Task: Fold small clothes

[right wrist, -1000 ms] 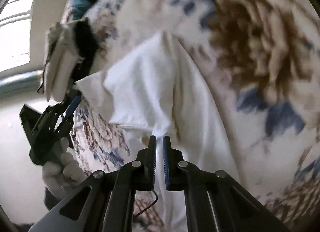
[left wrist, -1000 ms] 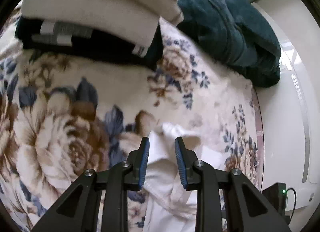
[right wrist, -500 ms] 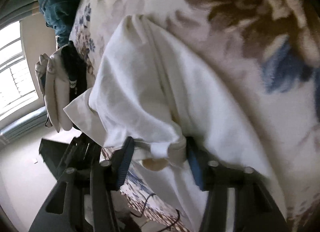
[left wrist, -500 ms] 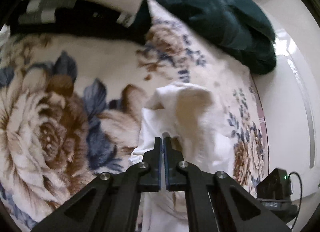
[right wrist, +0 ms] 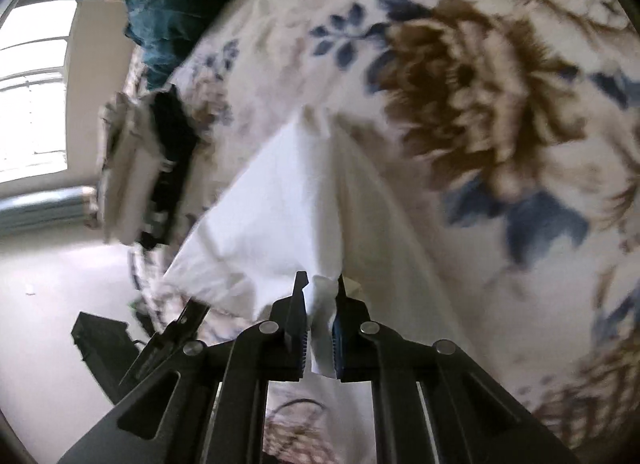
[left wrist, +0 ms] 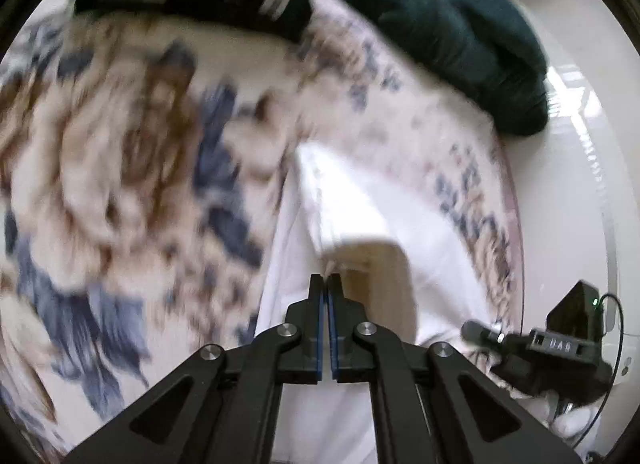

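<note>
White garment (left wrist: 360,216): lies on floral bedspread (left wrist: 120,168). Left gripper (left wrist: 325,278): jaws pressed together, pinching its edge. Right gripper (right wrist: 320,284): jaws closing on a bunched fold.

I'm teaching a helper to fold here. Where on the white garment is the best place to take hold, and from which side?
Grip the white garment at its near edge, coming from above, off the bed's open side. There the cloth bunches into a thin fold that narrow jaws can pinch. Both grippers are already there: left gripper shut on it, right gripper closing.
</note>
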Available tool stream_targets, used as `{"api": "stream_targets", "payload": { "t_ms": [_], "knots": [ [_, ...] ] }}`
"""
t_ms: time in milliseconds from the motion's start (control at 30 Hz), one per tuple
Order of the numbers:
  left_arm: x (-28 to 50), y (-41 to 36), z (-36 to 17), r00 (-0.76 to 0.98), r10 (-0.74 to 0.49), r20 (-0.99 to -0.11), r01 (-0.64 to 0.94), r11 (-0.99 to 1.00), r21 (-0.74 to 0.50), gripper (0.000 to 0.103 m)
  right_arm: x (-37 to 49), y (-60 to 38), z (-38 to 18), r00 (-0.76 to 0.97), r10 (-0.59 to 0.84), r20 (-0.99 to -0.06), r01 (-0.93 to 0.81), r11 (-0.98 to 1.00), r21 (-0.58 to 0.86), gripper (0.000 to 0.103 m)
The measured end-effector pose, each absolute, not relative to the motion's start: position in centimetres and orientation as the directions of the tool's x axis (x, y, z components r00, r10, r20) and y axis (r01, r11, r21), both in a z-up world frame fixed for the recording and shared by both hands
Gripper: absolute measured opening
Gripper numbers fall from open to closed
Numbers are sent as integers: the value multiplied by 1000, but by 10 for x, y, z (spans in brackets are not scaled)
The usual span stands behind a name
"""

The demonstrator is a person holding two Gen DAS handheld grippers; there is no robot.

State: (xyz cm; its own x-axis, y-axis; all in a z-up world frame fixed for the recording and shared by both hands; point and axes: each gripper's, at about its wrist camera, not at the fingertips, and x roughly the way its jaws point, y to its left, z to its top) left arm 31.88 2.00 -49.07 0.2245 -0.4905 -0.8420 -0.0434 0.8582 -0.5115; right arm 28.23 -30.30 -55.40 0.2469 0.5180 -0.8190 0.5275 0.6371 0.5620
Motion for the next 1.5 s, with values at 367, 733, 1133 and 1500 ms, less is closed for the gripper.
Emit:
{"api": "stream_targets", "payload": {
  "t_ms": [367, 733, 1133, 1500],
  "knots": [
    [286, 57, -504, 105, -440, -892, -138, 881, -452, 4, 278, -319, -590, 80, 502, -861, 553, 696, 457, 39],
    [345, 28, -518, 150, -601, -785, -235, 750, -619, 23, 295, -316, -599, 131, 533, -836, 568, 651, 504, 47],
    [314, 44, -479, 211, -520, -827, -169, 814, -555, 4, 275, -304, -566, 170, 530, -831, 528, 663, 531, 12],
    [316, 32, -515, 127, -449, -884, -110, 880, -462, 19, 270, -311, -595, 36, 440, -897, 516, 761, 393, 34]
  ]
}}
